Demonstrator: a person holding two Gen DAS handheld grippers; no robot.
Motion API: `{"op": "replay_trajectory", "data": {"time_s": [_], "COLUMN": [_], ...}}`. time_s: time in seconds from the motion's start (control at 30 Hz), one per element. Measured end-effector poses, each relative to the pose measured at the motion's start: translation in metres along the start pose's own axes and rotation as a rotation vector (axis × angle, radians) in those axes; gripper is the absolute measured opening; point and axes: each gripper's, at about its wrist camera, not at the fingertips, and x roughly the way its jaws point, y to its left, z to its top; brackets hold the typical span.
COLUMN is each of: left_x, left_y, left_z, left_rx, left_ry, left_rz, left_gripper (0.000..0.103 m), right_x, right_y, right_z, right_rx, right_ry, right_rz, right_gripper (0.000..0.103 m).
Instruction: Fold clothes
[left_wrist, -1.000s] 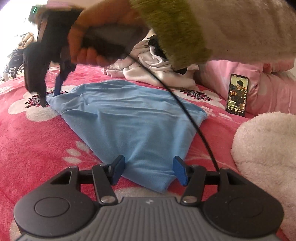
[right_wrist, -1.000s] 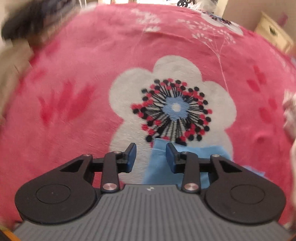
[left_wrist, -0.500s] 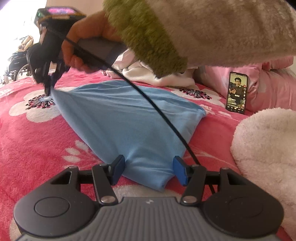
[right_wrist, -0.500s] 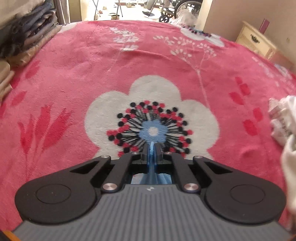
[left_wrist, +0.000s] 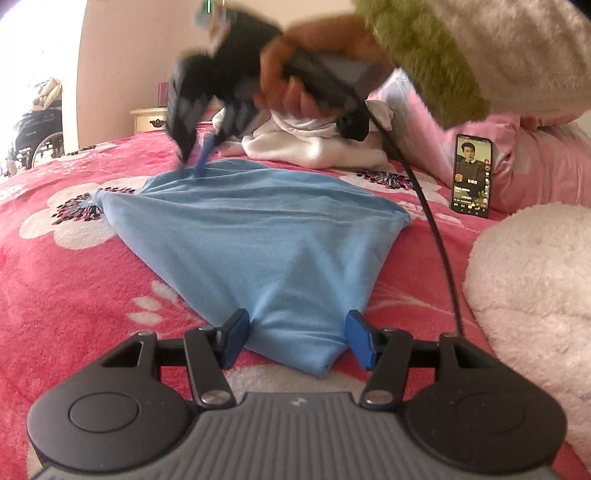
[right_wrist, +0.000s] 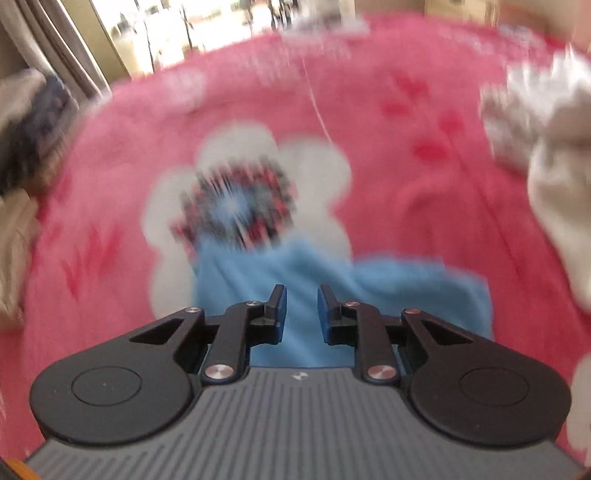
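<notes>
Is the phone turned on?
On. The phone leans upright against the pink pillow, its screen lit, showing a person.

So the right gripper (right_wrist: 300, 308) has let go. Half a second back its jaws were pinched shut on the far corner of the blue cloth (left_wrist: 258, 240); now they're apart with nothing between them. It's also lifted off and swung over toward 12 o'clock in the left wrist view, up by the white clothes pile (left_wrist: 314, 147), blurry from moving. The corner it dropped now lies bunched on the blanket's flower (left_wrist: 74, 210), at about 10 o'clock.
</notes>
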Motion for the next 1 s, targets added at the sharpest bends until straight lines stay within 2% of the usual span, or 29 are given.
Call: {"op": "replay_trajectory", "data": {"time_s": [0.07,0.13,0.17,0.2,0.27,0.33,0.43,0.5,0.57,0.6,0.67,0.73,0.77,0.83,0.87,0.93,1.0], "left_x": [0.000,-0.001,-0.001,-0.001,-0.002,-0.003,-0.004,-0.005,-0.006,-0.007,-0.008,-0.014,-0.018,-0.026,-0.029,-0.033,-0.035], "left_y": [-0.003,-0.004,-0.005,-0.005,-0.003,-0.001,0.003,0.006,0.008,0.009,0.012,0.018,0.021,0.029,0.032,0.039,0.044], "left_z": [0.000,0.000,0.000,0.000,0.001,0.002,0.004,0.007,0.009,0.010,0.012,0.014,0.015,0.015,0.016,0.016,0.017], "left_rx": [0.021,0.034,0.036,0.039,0.028,0.014,-0.012,-0.031,-0.049,-0.058,-0.077,-0.115,-0.133,-0.159,-0.169,-0.185,-0.184], "left_ry": [0.003,0.011,0.016,0.020,0.029,0.035,0.045,0.054,0.063,0.068,0.077,0.084,0.082,0.079,0.077,0.078,0.082], "left_rz": [0.013,0.018,0.019,0.020,0.017,0.012,0.004,0.001,-0.003,-0.004,-0.008,0.002,0.011,0.037,0.050,0.067,0.083], "left_gripper": [0.059,0.059,0.059,0.060,0.060,0.060,0.060,0.060,0.060,0.060,0.059,0.059,0.059,0.059,0.059,0.059,0.059], "right_x": [0.023,0.035,0.033,0.028,0.016,-0.001,-0.020,-0.020,-0.007,0.003,0.011,0.011,0.005,-0.008,-0.016,-0.018,-0.019], "right_y": [-0.021,-0.046,-0.055,-0.064,-0.088,-0.109,-0.120,-0.121,-0.123,-0.128,-0.151,-0.176,-0.182,-0.191,-0.189,-0.192,-0.197], "right_z": [-0.001,0.008,0.014,0.020,0.026,0.021,-0.005,-0.023,-0.036,-0.039,-0.041,-0.044,-0.047,-0.052,-0.055,-0.069,-0.085], "right_rx": [0.056,0.173,0.214,0.241,0.317,0.391,0.422,0.429,0.440,0.452,0.534,0.644,0.677,0.726,0.710,0.747,0.792], "right_ry": [-0.001,-0.068,-0.134,-0.197,-0.237,-0.230,-0.170,-0.097,-0.043,-0.038,-0.134,-0.245,-0.273,-0.315,-0.319,-0.295,-0.269], "right_rz": [0.011,0.089,0.087,0.043,0.003,0.028,0.181,0.294,0.361,0.345,0.299,0.245,0.250,0.276,0.313,0.311,0.300], "right_gripper": [0.010,0.007,0.009,0.013,0.014,0.015,0.016,0.022,0.022,0.021,0.011,0.011,0.016,0.017,0.017,0.021,0.032]}}
